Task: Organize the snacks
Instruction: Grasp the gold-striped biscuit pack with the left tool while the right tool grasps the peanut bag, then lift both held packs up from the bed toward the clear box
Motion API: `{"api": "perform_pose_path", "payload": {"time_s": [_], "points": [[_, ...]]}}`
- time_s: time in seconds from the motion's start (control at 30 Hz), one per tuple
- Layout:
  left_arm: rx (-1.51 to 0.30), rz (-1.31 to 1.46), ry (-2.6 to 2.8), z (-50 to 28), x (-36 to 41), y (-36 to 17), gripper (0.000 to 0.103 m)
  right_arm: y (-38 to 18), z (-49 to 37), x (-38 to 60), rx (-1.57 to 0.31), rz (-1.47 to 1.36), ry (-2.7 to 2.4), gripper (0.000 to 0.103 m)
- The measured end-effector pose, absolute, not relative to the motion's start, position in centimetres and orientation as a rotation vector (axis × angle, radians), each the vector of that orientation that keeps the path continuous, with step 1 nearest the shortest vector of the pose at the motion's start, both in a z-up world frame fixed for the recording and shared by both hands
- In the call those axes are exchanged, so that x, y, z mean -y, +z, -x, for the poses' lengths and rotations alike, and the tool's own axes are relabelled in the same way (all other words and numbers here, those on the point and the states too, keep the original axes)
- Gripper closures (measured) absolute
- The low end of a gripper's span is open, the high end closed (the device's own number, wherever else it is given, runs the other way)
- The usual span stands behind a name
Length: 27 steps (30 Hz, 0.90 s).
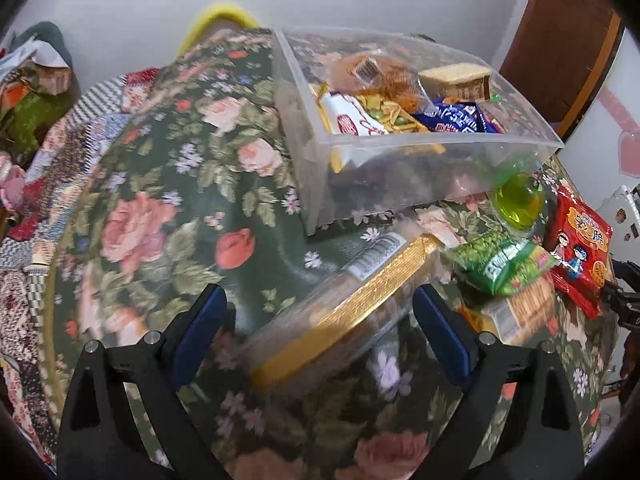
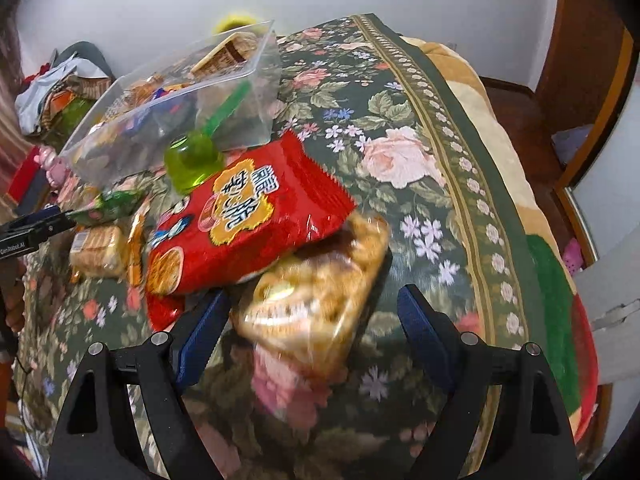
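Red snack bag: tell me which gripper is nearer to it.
Right. The right gripper sits just below the red snack bag, its left finger almost at the bag's edge. The left gripper straddles a gold-lidded box, with a green packet between.

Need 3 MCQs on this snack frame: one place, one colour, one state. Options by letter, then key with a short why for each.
1. Where does the red snack bag lie?
A. inside the clear bin
B. partly over a clear pack of golden snacks
C. on the floor

2. What colour is the jelly cup beside the clear bin?
A. green
B. purple
C. white

3. How does the left gripper stand?
A. shut on the red bag
B. shut on nothing
C. open, its fingers either side of a gold-edged pack

Answers:
1 B: in the right wrist view the bag's lower edge overlaps the clear pack of golden snacks.
2 A: the cup is translucent green in both views.
3 C: a wide gap shows between the blue pads, with the gold-edged pack lying between them.
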<state>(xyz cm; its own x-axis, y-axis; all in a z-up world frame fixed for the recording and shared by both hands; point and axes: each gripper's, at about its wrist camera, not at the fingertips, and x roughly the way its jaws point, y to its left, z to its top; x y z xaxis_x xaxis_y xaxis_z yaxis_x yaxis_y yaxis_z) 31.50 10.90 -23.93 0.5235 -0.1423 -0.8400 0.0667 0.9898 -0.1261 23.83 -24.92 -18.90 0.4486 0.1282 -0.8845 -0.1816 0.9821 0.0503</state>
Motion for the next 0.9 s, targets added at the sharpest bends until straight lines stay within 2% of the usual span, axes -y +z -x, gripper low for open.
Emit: {"api": "perform_pose_path", "payload": {"time_s": [0.03,0.1,0.17,0.2,0.27,0.33,0.43,0.6,0.77,0.9], "points": [[-1.018,0.094,-0.142,-31.6,-10.8,-24.1,0.008,-18.9,-23.7,24.8,-1.079,0.071,0.184,0.020],[-1.008,0.106,-0.172,-31.3,-10.5,-24.2,0.017,-19.0,-23.7,24.7,-1.067,0.092,0.180,0.021],[-0.999,0.084,-0.180,-30.9,-10.0,-24.1,0.028,-19.0,-23.6,24.9,-1.058,0.100,0.176,0.022],[-0.992,0.065,-0.172,-30.5,-9.7,-24.1,0.030,-19.0,-23.6,25.1,-1.052,0.099,0.175,0.025],[-0.991,0.041,-0.165,-29.7,-9.4,-24.0,0.040,-18.8,-23.4,25.5,-1.043,0.084,0.167,0.035],[-0.999,0.044,-0.166,-28.9,-9.2,-23.8,0.048,-18.6,-23.2,26.1,-1.031,0.069,0.155,0.050],[-1.015,0.059,-0.176,-27.6,-9.1,-23.3,0.059,-18.6,-23.3,26.9,-1.022,0.049,0.152,0.056],[-1.015,0.052,-0.167,-27.3,-8.7,-23.3,0.061,-18.8,-23.9,26.9,-1.028,0.036,0.148,0.055],[-1.010,0.020,-0.159,-28.8,-7.6,-24.3,0.056,-18.9,-24.1,26.8,-1.022,0.025,0.153,0.055],[-0.982,0.034,-0.147,-29.0,-7.4,-24.7,0.057,-18.8,-23.7,26.4,-1.015,0.073,0.150,0.056]]}}
